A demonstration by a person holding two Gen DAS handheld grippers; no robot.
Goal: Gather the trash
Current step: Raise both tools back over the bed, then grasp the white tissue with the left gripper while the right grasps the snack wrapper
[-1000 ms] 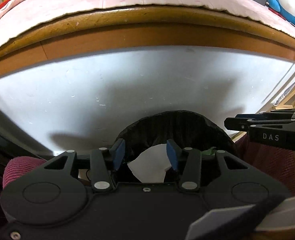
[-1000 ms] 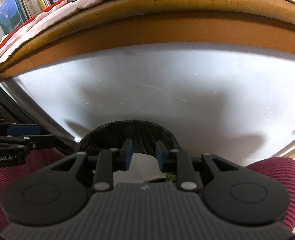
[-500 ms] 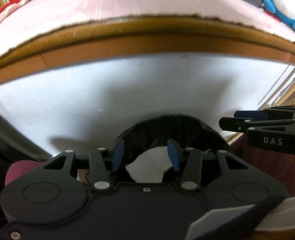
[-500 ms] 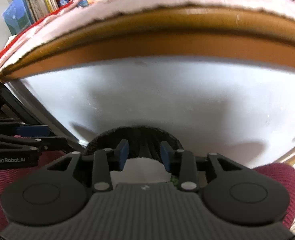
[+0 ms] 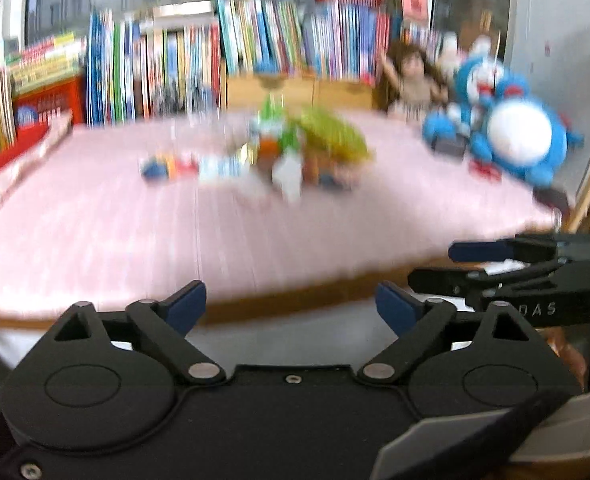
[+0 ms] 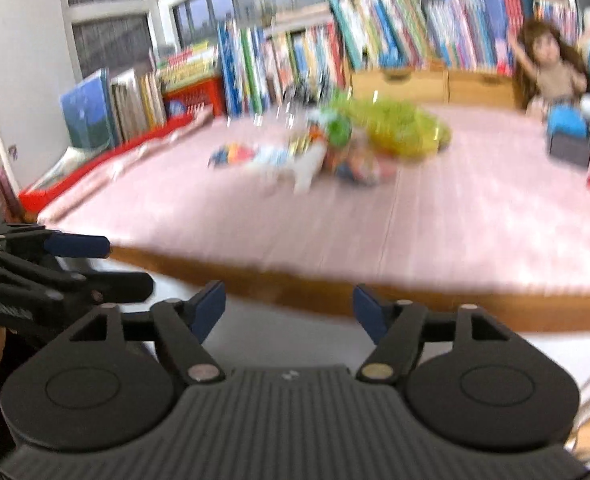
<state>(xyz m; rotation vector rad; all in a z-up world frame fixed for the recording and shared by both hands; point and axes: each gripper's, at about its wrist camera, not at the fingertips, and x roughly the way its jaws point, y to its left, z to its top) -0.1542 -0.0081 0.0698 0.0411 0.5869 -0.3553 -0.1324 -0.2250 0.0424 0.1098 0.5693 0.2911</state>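
Note:
A blurred heap of trash (image 5: 279, 156) lies on the pink table cover (image 5: 95, 236): coloured wrappers, a white crumpled piece and a green-yellow bag (image 5: 331, 134). The same heap of trash (image 6: 327, 152) shows in the right wrist view. My left gripper (image 5: 291, 306) hangs before the table's near edge, its jaws opening wide with nothing between them. My right gripper (image 6: 289, 308) is level with it, jaws also opening and empty. Each gripper appears side-on in the other's view, the right gripper (image 5: 535, 272) and the left gripper (image 6: 47, 268). The bin is out of view.
Rows of books (image 5: 255, 52) and a red crate (image 5: 47, 104) line the back of the table. A doll (image 5: 411, 80) and blue plush toys (image 5: 511, 132) sit at the back right. The wooden table edge (image 6: 415, 296) runs just ahead of both grippers.
Both grippers have risen from over the black bin to above the table edge and tilted up. Both jaws have opened wide. The white paper and the bin have dropped out of view.

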